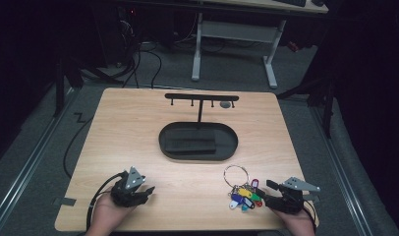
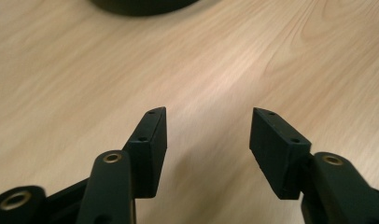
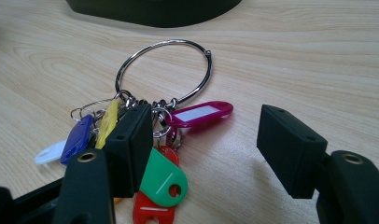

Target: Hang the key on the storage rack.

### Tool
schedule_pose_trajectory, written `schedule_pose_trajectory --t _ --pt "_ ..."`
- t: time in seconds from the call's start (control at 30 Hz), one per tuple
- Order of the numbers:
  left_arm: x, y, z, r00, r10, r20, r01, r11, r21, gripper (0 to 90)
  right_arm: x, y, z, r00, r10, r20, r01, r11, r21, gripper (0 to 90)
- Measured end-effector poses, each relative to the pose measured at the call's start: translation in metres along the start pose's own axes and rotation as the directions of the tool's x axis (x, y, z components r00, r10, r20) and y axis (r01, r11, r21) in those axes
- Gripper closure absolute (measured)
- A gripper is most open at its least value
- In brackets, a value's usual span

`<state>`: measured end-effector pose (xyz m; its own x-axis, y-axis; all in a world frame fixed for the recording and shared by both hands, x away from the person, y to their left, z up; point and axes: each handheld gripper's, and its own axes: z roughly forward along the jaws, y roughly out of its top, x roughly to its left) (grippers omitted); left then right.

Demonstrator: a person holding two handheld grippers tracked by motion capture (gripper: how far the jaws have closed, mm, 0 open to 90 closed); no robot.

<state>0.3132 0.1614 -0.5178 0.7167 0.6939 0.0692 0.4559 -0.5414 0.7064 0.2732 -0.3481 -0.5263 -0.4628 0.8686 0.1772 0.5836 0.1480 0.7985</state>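
The right gripper (image 3: 201,149) is resting low over the table (image 1: 138,128), its jaws standing apart and gripping nothing. Its left jaw is lying over the bunch of coloured key tags (image 3: 155,177), and the pink tag (image 3: 201,113) is sitting between the jaws. Just beyond them the metal ring (image 3: 163,70) is lying flat, with the black oval tray (image 1: 197,141) farther ahead. The left gripper (image 2: 208,140), well off to the side, is holding its jaws wide over bare wood.

large steel key ring (image 3: 163,72) with bunched coloured plastic tags (image 3: 165,179), flat on table near front right edge
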Motion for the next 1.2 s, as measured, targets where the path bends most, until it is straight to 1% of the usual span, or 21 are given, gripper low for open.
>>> schedule_pose_trajectory --t 0.03,0.07,0.13,0.2,0.27,0.33,0.37,0.43,0.47,0.5,0.53,0.57,0.6,0.7,0.73,0.77,0.9,0.93,1.0,1.17,1.2 --pt "0.000 -0.007 -0.004 0.9998 -0.014 -0.016 0.014 0.9998 -0.014 46.2 0.000 0.000 0.000 1.0000 0.004 0.001 -0.004 1.0000 0.001 36.8" --pt "-0.002 -0.017 -0.011 0.9987 -0.031 -0.041 0.028 0.9981 -0.055 46.7 0.000 0.000 0.000 1.0000 0.006 0.001 -0.006 1.0000 0.000 36.9" --pt "-0.004 -0.020 -0.017 0.9989 -0.031 -0.034 0.029 0.9972 -0.069 48.1 0.000 0.000 -0.001 0.9999 0.012 -0.001 -0.012 0.9999 -0.008 37.7" --pt "-0.009 -0.019 -0.022 0.9996 -0.008 -0.026 0.007 0.9975 -0.071 45.3 -0.001 0.000 -0.002 0.9999 0.013 0.001 -0.013 0.9997 -0.020 37.7" --pt "-0.009 -0.020 -0.020 0.9998 -0.018 -0.003 0.018 0.9978 -0.064 45.1 -0.001 0.000 -0.002 0.9998 0.021 0.008 -0.021 0.9996 -0.022 37.6" --pt "-0.008 -0.020 -0.017 0.9999 -0.016 -0.001 0.016 0.9983 -0.057 44.8 0.000 0.001 -0.001 0.9994 0.034 0.007 -0.034 0.9993 -0.015 37.2" --pt "-0.008 -0.020 -0.016 0.9997 -0.023 0.006 0.023 0.9985 -0.051 44.3 0.001 0.004 0.001 0.9989 0.046 0.007 -0.046 0.9990 0.003 36.8" --pt "-0.008 -0.020 -0.013 0.9993 -0.027 0.025 0.029 0.9984 -0.048 42.7 0.005 0.009 0.003 0.9995 0.022 0.024 -0.022 0.9994 0.028 37.9" --pt "-0.010 -0.020 -0.012 0.9996 -0.001 0.029 0.002 0.9988 -0.048 41.9 0.007 0.013 0.004 0.9996 0.013 0.026 -0.014 0.9989 0.045 38.7" --pt "-0.010 -0.020 -0.012 0.9996 -0.001 0.029 0.002 0.9988 -0.048 40.8 0.007 0.013 0.004 0.9996 0.013 0.026 -0.014 0.9989 0.045 38.7" --pt "-0.012 -0.019 -0.012 0.9993 0.030 0.021 -0.029 0.9987 -0.042 40.8 0.013 0.021 0.007 0.9996 0.008 0.026 -0.010 0.9967 0.080 42.4" --pt "-0.014 -0.019 -0.013 0.9988 0.048 0.009 -0.048 0.9981 -0.038 40.4 0.018 0.026 0.011 0.9995 -0.015 0.026 0.012 0.9937 0.112 44.3" --pt "-0.015 -0.019 -0.014 0.9988 0.049 0.006 -0.048 0.9979 -0.043 40.0 0.022 0.030 0.015 0.9980 -0.055 0.031 0.050 0.9879 0.147 45.1" --pt "-0.020 -0.021 -0.017 0.9984 0.052 0.020 -0.051 0.9971 -0.057 39.9 0.035 0.042 0.026 0.9878 -0.149 0.045 0.133 0.9577 0.255 46.2" --pt "-0.022 -0.021 -0.018 0.9974 0.071 0.015 -0.070 0.9961 -0.054 39.8 0.038 0.045 0.029 0.9860 -0.161 0.044 0.142 0.9486 0.283 46.2" --pt "-0.023 -0.021 -0.018 0.9968 0.079 0.015 -0.078 0.9953 -0.058 39.7 0.041 0.051 0.033 0.9834 -0.177 0.042 0.154 0.9348 0.320 46.2" --pt "-0.027 -0.019 -0.018 0.9926 0.119 0.025 -0.117 0.9907 -0.069 40.3 0.042 0.069 0.044 0.9803 -0.192 0.046 0.156 0.8959 0.416 47.3" --pt "-0.028 -0.019 -0.018 0.9923 0.121 0.027 -0.119 0.9904 -0.070 40.3 0.042 0.075 0.048 0.9794 -0.196 0.050 0.154 0.8829 0.444 47.1" --pt "-0.028 -0.019 -0.017 0.9912 0.129 0.028 -0.127 0.9896 -0.067 40.2 0.041 0.083 0.053 0.9792 -0.197 0.050 0.149 0.8652 0.479 46.8" --pt "-0.029 -0.018 -0.018 0.9899 0.138 0.031 -0.135 0.9880 -0.074 40.1 0.038 0.101 0.068 0.9768 -0.206 0.056 0.137 0.8045 0.578 46.1" --pt "-0.030 -0.018 -0.018 0.9893 0.143 0.031 -0.140 0.9873 -0.074 40.1 0.037 0.104 0.071 0.9764 -0.210 0.051 0.137 0.7839 0.606 46.5"
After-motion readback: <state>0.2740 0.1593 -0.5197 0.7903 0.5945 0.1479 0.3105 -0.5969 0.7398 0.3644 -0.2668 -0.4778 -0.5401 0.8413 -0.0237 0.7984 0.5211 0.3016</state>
